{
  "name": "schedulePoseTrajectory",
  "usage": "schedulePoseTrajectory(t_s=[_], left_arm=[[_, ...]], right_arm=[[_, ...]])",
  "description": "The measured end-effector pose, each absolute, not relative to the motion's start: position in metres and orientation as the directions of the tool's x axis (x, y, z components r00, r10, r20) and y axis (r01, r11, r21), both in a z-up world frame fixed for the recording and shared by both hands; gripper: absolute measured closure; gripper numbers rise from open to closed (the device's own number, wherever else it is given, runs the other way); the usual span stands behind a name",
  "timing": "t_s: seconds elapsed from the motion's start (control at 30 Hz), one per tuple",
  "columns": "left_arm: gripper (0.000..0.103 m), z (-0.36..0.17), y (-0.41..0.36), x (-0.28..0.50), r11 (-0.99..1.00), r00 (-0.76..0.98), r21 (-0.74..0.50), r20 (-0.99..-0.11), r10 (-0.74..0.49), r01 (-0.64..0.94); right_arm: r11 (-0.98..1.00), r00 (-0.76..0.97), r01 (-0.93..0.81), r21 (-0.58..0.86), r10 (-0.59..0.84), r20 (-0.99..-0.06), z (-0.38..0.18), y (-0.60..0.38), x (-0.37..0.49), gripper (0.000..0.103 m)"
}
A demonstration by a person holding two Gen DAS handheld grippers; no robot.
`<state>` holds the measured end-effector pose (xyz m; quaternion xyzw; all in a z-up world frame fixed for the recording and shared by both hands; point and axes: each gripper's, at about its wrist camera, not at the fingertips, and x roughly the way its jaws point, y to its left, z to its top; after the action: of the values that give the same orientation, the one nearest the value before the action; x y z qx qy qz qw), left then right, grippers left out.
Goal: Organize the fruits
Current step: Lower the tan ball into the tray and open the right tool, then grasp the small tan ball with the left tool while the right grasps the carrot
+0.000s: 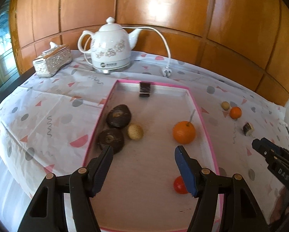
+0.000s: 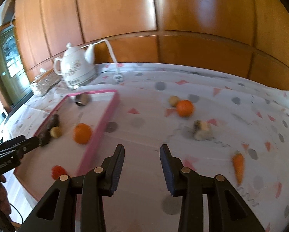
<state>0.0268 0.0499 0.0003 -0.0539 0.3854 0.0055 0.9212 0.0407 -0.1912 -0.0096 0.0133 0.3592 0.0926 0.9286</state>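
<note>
Hovering over the pink-rimmed tray, the left gripper has its jaws spread with nothing between them. Left to right inside the tray: two dark brown fruits against the left wall, one behind the other; a small tan ball touching them; a dark roll piece at the far wall, standing on end; an orange near the right wall, stem up; a red fruit at the near right, half hidden behind a pad. Right of the tray on the patterned cloth: another tan ball touching a second orange; a roll piece lying on its side, long axis left-right; a carrot farthest right, tip pointing at the camera. The right gripper hangs over bare cloth just right of the tray, jaws apart, empty. A white kettle stands behind the tray.
</note>
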Motion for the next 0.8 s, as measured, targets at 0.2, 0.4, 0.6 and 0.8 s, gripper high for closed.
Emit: schedulePoseTrajectory(t_s=[0.2,0.4,0.6,0.8], left_arm=[[0.036,0.006,0.032,0.026,0.995,0.706,-0.101,-0.703,-0.083,0.016],[0.036,0.007,0.015,0.029,0.992,0.694,-0.107,-0.709,-0.125,0.07],[0.036,0.008,0.0,0.032,0.989,0.683,-0.102,-0.715,-0.149,0.11],[0.036,0.01,-0.02,0.041,0.983,0.667,-0.104,-0.723,-0.18,0.152]], right_arm=[[0.996,0.722,-0.047,0.07,0.082,-0.687,-0.019,-0.24,0.039,0.064],[0.993,0.695,0.092,0.07,-0.013,-0.719,-0.032,-0.297,0.037,0.05],[0.989,0.662,0.133,0.062,-0.042,-0.749,-0.048,-0.322,0.044,0.048],[0.991,0.638,0.11,0.072,-0.015,-0.77,-0.06,-0.323,0.064,0.049]])
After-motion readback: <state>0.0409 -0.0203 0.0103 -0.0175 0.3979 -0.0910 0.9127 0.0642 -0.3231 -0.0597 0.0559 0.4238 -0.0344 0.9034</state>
